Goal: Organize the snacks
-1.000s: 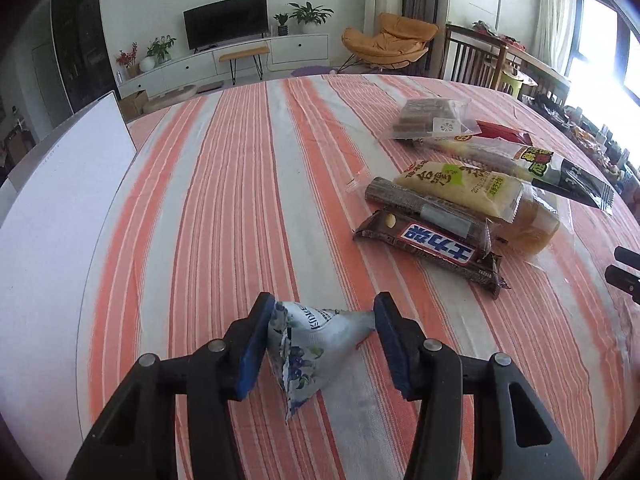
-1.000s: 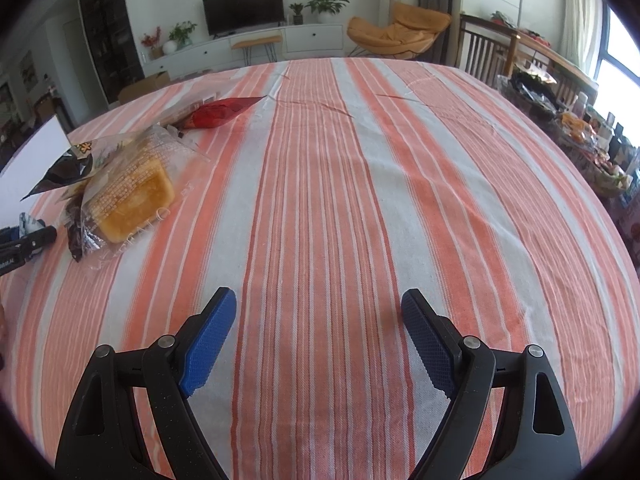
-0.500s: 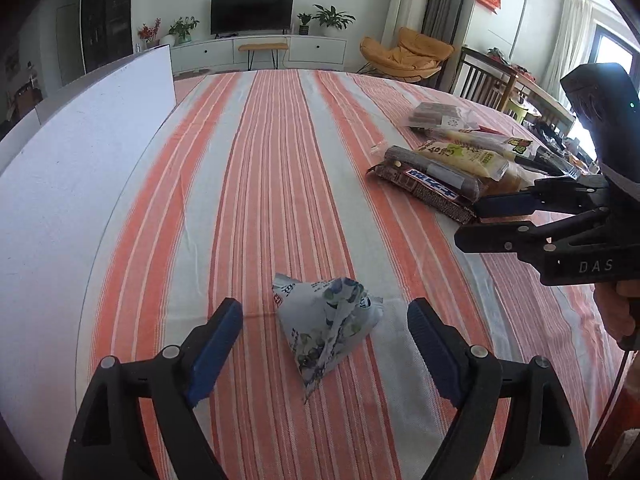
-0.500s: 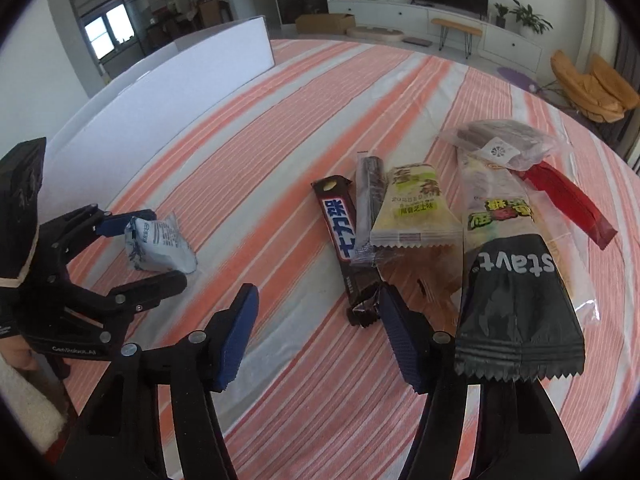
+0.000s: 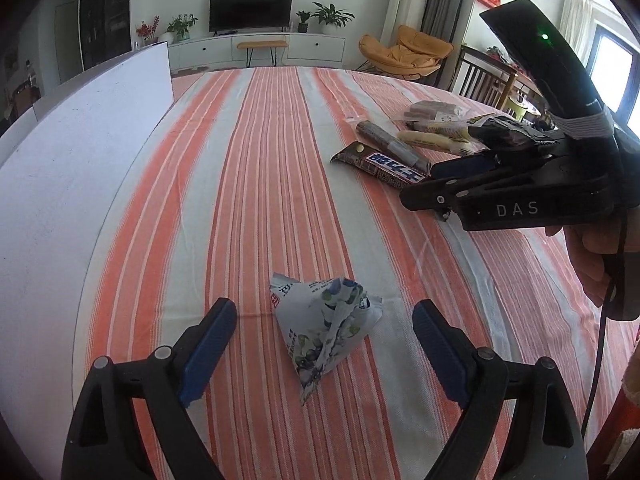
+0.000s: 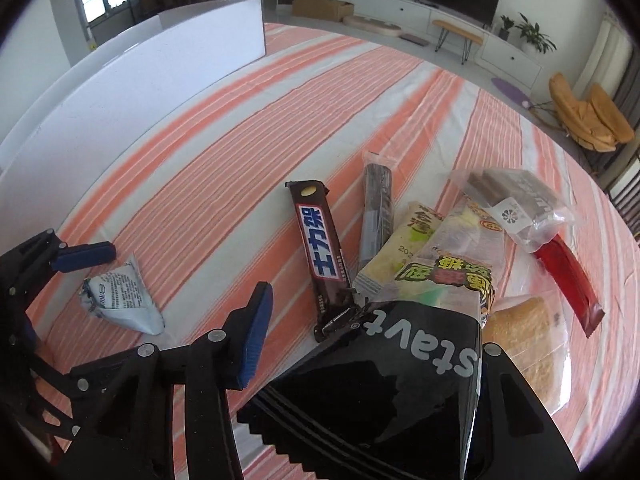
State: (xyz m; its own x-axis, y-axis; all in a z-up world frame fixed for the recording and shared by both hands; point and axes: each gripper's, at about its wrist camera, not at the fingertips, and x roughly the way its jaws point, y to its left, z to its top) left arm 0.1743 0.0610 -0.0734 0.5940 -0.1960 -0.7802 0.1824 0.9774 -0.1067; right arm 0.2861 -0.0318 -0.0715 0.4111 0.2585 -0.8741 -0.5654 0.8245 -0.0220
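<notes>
A small white-and-blue triangular snack packet [image 5: 326, 326] lies on the striped tablecloth between the open fingers of my left gripper [image 5: 324, 330], untouched; it also shows in the right wrist view [image 6: 122, 298]. My right gripper [image 6: 360, 320] hovers over the snack pile, open. A black "stavt" bag [image 6: 384, 384] covers its right finger. A brown chocolate bar [image 6: 320, 248] lies just ahead between its fingers. In the left wrist view my right gripper [image 5: 460, 176] sits at the near end of that chocolate bar [image 5: 380, 162].
A white box wall [image 5: 80, 128] runs along the left of the table [image 5: 260, 160]. The pile holds a dark stick pack [image 6: 376, 208], a yellow-green packet [image 6: 404, 248], a clear biscuit bag [image 6: 516, 200], a red packet [image 6: 568, 280] and a bread slice [image 6: 528, 344].
My left gripper let go of the triangular packet, opened wide and drew back. My right gripper swung left over the snack pile and came down close to the chocolate bar.
</notes>
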